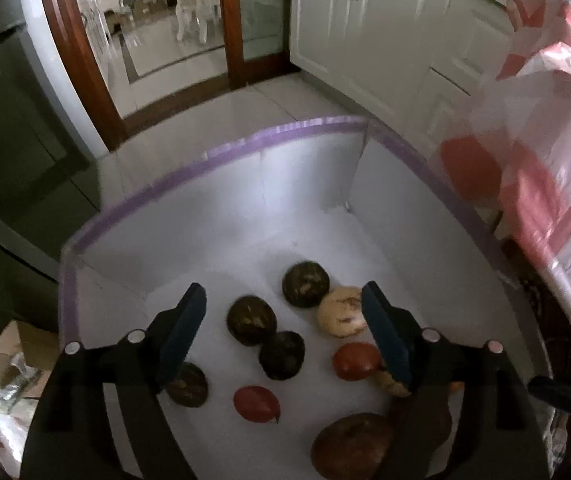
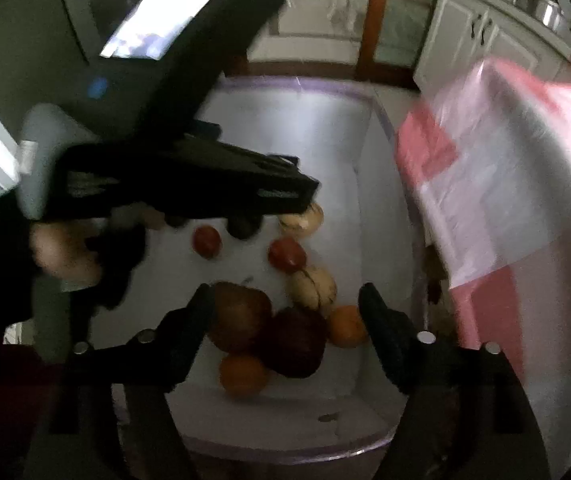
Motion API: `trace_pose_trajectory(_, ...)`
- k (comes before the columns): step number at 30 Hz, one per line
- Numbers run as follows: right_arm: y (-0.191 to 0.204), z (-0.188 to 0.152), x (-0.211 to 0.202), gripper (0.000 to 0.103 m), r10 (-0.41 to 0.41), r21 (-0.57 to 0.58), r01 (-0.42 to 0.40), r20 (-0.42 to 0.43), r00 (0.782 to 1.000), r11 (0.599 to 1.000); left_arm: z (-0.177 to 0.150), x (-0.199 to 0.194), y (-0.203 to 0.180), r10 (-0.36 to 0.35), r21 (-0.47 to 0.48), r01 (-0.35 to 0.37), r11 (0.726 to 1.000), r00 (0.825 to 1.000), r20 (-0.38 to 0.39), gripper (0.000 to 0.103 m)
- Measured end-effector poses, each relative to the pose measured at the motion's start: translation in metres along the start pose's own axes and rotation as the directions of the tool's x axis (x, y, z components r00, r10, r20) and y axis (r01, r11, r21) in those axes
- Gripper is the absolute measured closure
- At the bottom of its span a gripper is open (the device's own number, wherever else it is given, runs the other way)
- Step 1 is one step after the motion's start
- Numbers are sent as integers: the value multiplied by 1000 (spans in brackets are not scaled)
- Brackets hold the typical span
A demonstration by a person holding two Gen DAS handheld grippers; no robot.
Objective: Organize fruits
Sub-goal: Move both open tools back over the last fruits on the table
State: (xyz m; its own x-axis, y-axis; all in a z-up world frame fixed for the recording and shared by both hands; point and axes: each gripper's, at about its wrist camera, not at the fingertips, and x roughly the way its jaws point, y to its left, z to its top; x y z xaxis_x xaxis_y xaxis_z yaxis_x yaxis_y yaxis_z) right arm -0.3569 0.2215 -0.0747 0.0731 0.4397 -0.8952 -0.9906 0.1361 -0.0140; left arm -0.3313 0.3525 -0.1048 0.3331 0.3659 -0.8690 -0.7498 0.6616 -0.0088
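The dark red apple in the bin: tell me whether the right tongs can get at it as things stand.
Probably yes. The right tongs hang open above the dark red apple with nothing between them. The brown fruit and two oranges crowd its sides, so the fingers may nudge those.

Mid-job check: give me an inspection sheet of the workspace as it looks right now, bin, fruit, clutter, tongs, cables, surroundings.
Surface: white bin with a purple rim, a divider at its far end.
Job's things: loose fruit on the bin floor: dark round fruits, red fruits, pale fruits, oranges, a brown apple-like fruit.
Clutter: pink and white plastic bag hanging over the bin's right side.
Grippers: left tongs open above the fruit, nothing held; right tongs open, nothing held.
Cables: nothing seen.
Surroundings: white cabinets, wooden door frame, tiled floor.
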Motion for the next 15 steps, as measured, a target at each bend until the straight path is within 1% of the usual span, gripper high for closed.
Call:
trace_pose_trajectory(2, 1, 0, -12, 24, 13, -7, -12, 30, 999, 1000, 5, -9, -7, 21, 22, -21, 1000, 1000, 17, 20)
trace_pose_trajectory(4, 2, -3, -21, 24, 7, -12, -6, 52, 999, 1000, 8, -15, -14, 36, 43, -37, 998, 999, 25, 18)
trace_pose_trajectory(8, 1, -10, -32, 23, -1, -6, 2, 90, 996, 1000, 13, -24, -22, 57, 77, -59, 995, 998, 20, 18)
trace_pose_trajectory(10, -1, -12, -45, 23, -2, -1, 2, 124, 992, 1000, 16, -32, -26, 66, 80, -68, 994, 997, 26, 18)
trace_pose_trajectory(11, -2, -13, -52, 22, 1, 3, -2, 140, 990, 1000, 17, -37, -25, 74, 78, -77, 994, 996, 44, 18)
trace_pose_trajectory(13, -8, -15, -74, 20, 16, 21, -21, 195, 981, 1000, 22, -53, -28, 107, 69, -115, 991, 988, 108, 18)
trace_pose_trajectory(15, -12, -17, -96, 17, 27, 36, -37, 247, 969, 999, 27, -70, -31, 130, 55, -142, 988, 975, 178, 17)
